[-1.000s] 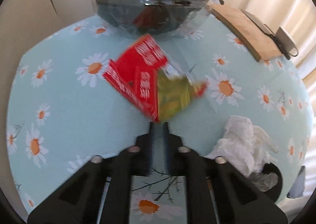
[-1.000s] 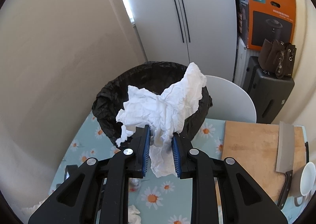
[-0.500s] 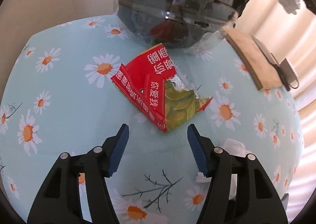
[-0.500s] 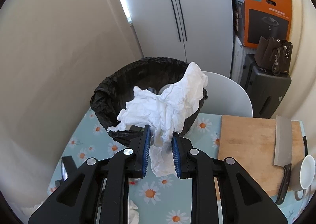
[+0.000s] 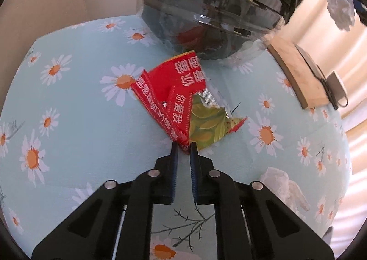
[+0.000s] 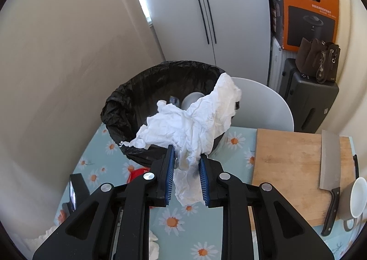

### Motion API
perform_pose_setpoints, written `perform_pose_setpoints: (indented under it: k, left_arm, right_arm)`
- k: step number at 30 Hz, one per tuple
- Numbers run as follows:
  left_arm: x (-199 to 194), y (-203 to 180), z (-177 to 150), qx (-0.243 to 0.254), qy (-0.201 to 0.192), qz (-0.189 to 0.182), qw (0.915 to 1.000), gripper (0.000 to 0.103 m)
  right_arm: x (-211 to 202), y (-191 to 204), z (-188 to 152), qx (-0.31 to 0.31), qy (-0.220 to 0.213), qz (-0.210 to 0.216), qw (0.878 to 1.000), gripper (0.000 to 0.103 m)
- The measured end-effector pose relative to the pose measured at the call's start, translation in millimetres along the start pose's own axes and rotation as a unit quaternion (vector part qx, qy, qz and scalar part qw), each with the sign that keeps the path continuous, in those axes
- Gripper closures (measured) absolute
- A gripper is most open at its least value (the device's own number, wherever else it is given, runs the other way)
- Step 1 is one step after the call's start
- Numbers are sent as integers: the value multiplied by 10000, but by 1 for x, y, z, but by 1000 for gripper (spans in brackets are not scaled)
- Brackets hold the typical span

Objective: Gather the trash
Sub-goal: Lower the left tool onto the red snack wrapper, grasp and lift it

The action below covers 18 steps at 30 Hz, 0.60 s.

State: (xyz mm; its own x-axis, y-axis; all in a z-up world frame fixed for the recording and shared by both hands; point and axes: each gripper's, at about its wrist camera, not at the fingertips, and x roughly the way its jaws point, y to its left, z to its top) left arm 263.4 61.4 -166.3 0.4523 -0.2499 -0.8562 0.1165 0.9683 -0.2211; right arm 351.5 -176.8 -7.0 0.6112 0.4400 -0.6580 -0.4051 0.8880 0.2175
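Observation:
A torn red snack wrapper (image 5: 174, 86) with a green and foil inside lies on the daisy tablecloth (image 5: 80, 122), just in front of the black-lined trash bin (image 5: 206, 8). My left gripper (image 5: 183, 147) points down at it, its jaws closing tight on the wrapper's near corner. In the right wrist view my right gripper (image 6: 185, 159) is shut on a crumpled white tissue (image 6: 188, 127), held in the air just before the bin's (image 6: 128, 104) near rim. Part of the wrapper (image 6: 137, 173) shows below it.
Another crumpled tissue (image 5: 282, 182) lies on the table to the right of my left gripper. A wooden cutting board (image 6: 286, 163) with a cleaver (image 6: 328, 161) and a mug (image 6: 355, 198) sits on the right. A white chair (image 6: 263, 104) stands behind the bin.
My left gripper opened wide over the wrapper, then closed again on its near corner. My right gripper holds the tissue, and the bin's mouth now shows a little more fully beyond it.

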Motion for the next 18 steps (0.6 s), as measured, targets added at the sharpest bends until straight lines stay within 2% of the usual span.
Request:
perform_pose_setpoints:
  k: [1,3,4,7,9,11,18]
  left_arm:
    - [-1,2,-1,-88,-19,-33,10000,92]
    - [-2,5,-1,-249,10,-160,9996,78]
    - [-2,5,-1,-296,-34,-138,9995,75]
    - [0,4,2,-344,-52,-115,9993,73]
    - [8,3,6,-371,95,-82,9992,89]
    - [9,2,7,-279,140,11,9995,96]
    - [-5,0,0,-149,165,125,9997,96]
  right_arm:
    - [0,0,0,1,3,9,10000,83]
    - [1,0,0,-4,14,35,10000,83]
    - [1,-1,0,-10,20,44,10000,83]
    - [2,-1,-1,-24,31,56,10000,83]
    - [2,-2,-1,-20,26,57,10000,83]
    - [2,-1,-1,-29,36,54,10000,83]
    - [-3,-1,-2,-21,-23,48,10000,83]
